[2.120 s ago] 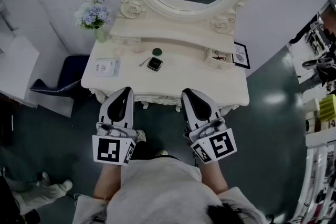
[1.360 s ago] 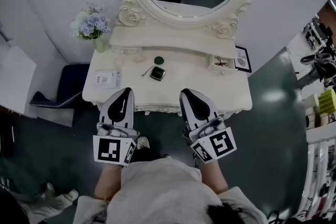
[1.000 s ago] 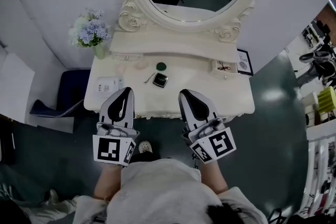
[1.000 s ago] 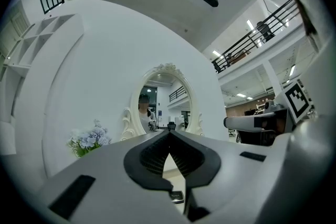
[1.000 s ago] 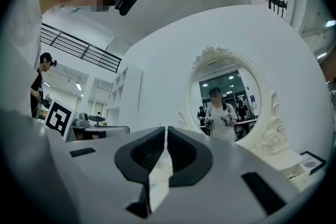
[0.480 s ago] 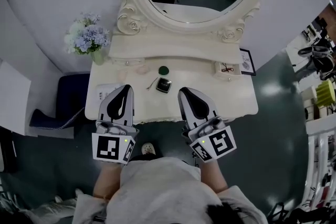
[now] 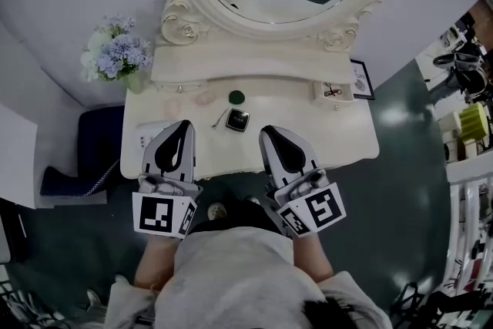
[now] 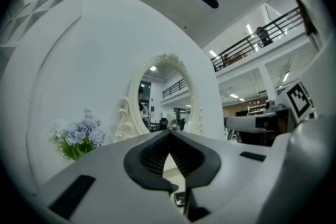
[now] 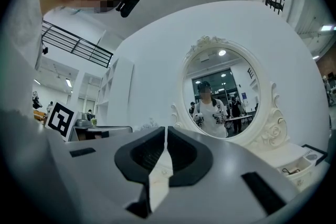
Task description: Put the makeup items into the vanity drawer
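Both my tongs are pressed together and empty at the vanity's front edge.

Head view: my left tongs (image 7: 182, 127) and right tongs (image 7: 266, 133) hang over the near edge of the counter (image 7: 339, 136). The black compact (image 7: 237, 120) lies on it between and just beyond them, with a thin stick (image 7: 219, 118) beside it and a green round pot (image 7: 236, 97) behind. Left gripper view: the jaws meet at the tips and pinch nothing. Right gripper view: the jaws are together and empty, facing the oval mirror (image 9: 228, 94).
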{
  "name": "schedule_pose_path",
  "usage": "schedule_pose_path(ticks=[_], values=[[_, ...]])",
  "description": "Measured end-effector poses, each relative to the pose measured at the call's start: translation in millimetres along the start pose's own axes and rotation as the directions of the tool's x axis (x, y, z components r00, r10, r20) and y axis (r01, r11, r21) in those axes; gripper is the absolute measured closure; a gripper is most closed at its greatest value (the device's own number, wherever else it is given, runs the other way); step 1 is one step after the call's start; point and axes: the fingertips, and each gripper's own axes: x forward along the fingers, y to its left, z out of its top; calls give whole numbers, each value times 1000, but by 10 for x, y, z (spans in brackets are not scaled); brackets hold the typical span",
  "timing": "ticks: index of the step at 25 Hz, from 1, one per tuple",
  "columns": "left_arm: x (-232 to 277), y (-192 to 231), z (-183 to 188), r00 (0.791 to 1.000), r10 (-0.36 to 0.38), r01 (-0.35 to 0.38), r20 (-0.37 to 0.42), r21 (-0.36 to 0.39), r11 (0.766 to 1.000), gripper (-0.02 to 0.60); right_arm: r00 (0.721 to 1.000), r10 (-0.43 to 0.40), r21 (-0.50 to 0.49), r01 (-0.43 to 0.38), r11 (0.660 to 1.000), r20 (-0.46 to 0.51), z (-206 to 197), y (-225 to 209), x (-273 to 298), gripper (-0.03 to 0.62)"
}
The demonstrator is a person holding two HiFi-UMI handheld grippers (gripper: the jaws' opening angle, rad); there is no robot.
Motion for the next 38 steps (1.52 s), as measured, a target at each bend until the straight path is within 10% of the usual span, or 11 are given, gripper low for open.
schedule_pose_path(ticks=[24, 38], values=[[794, 158, -117, 996, 82, -83, -33, -5, 997, 568, 989, 102, 30, -99, 995, -111, -270, -712, 705, 566], [867, 376, -338, 980, 184, -186, -80, -19, 982, 568, 928, 214, 89, -196, 977, -304, -981, -781, 1107, 565]])
